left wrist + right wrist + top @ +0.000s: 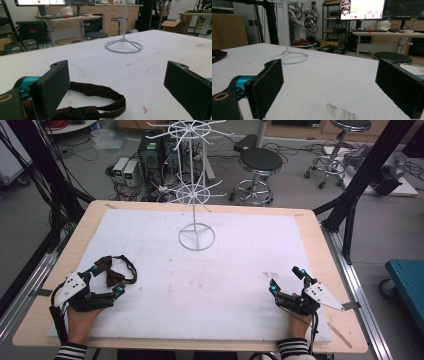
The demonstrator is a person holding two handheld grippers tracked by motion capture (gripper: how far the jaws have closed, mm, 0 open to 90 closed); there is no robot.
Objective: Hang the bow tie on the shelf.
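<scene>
Clerk: High view, item one: dark brown fabric bow tie with a looped neck strap and black clasp (112, 270), lying flat on the white padded sheet (210, 285) at the near left of the bench.

Checker: Its relation to the left gripper (106, 279)?

Clerk: Just beside and partly between the parted jaws. Left gripper view has the strap loop (100, 100) running behind one jaw and across the gap; jaws spread wide, nothing clamped. Whether the inner pad touches the strap, cannot tell.

Checker: Item two?

Clerk: Right gripper (286, 279), near right of the sheet, well apart from the bow tie. Jaws likewise wide open, empty, bare sheet between them in the right gripper view, with a faint dark smudge (339, 112) on the sheet just ahead.

Checker: Hands?

Clerk: One behind each gripper, striped cuffs (70, 351) at the bottom edge.

Checker: Item three?

Clerk: White wire display stand with a ring base and spoked hook tiers (196, 195), upright at the far middle of the sheet, well apart from both grippers.

Checker: Support?

Clerk: Light wooden bench (320, 245), rounded corners, sheet covering most of it.

Checker: Surroundings?

Clerk: Black round stools (260, 162) on the floor beyond.
</scene>
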